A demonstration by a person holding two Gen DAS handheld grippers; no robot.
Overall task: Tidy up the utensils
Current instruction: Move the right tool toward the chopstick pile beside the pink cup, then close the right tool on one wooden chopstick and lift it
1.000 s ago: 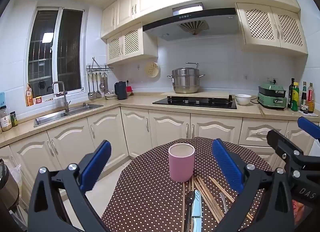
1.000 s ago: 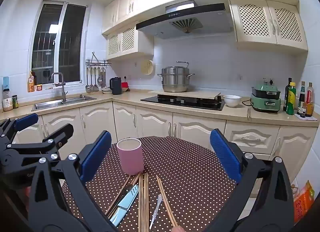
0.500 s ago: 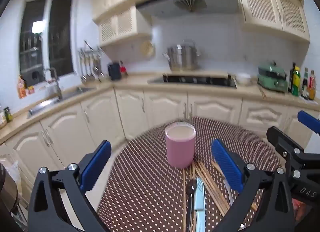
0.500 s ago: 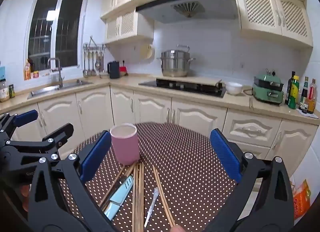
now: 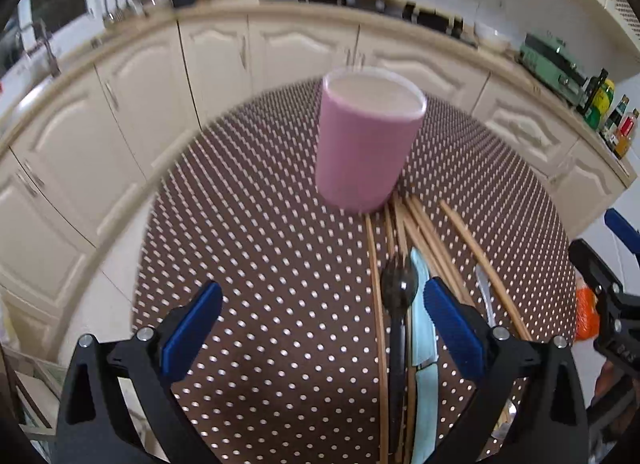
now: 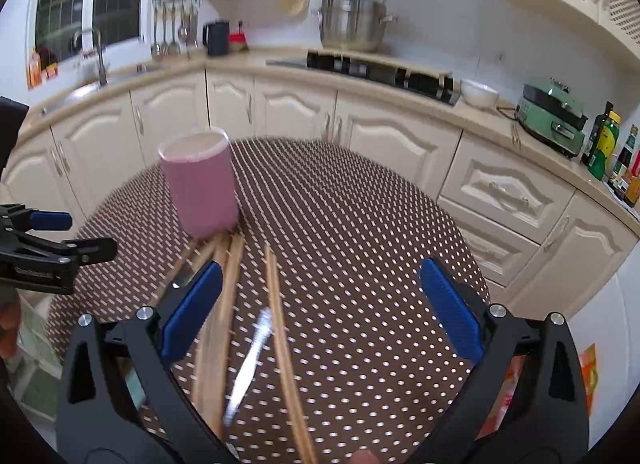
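Note:
A pink cup (image 5: 366,144) (image 6: 200,186) stands upright on the brown dotted tablecloth (image 5: 260,264) (image 6: 360,224). Just in front of it lie several wooden chopsticks (image 5: 424,232) (image 6: 228,304), a black spoon (image 5: 398,304), a pale blue knife (image 5: 422,328) and a small silver utensil (image 6: 250,364). My left gripper (image 5: 320,328) is open above the cloth, its right finger over the knife and spoon. My right gripper (image 6: 318,304) is open above the chopsticks and the silver utensil. Neither holds anything.
The round table ends close behind the cup. Cream cabinets (image 6: 280,112) and a counter with a hob (image 6: 380,68), a steel pot (image 6: 352,24), a green appliance (image 6: 554,112) and bottles (image 6: 604,144) run behind. A sink (image 6: 92,84) is at the left.
Both grippers have tilted down and moved in toward the table. The cup and utensils now loom larger and closer. Both stay open.

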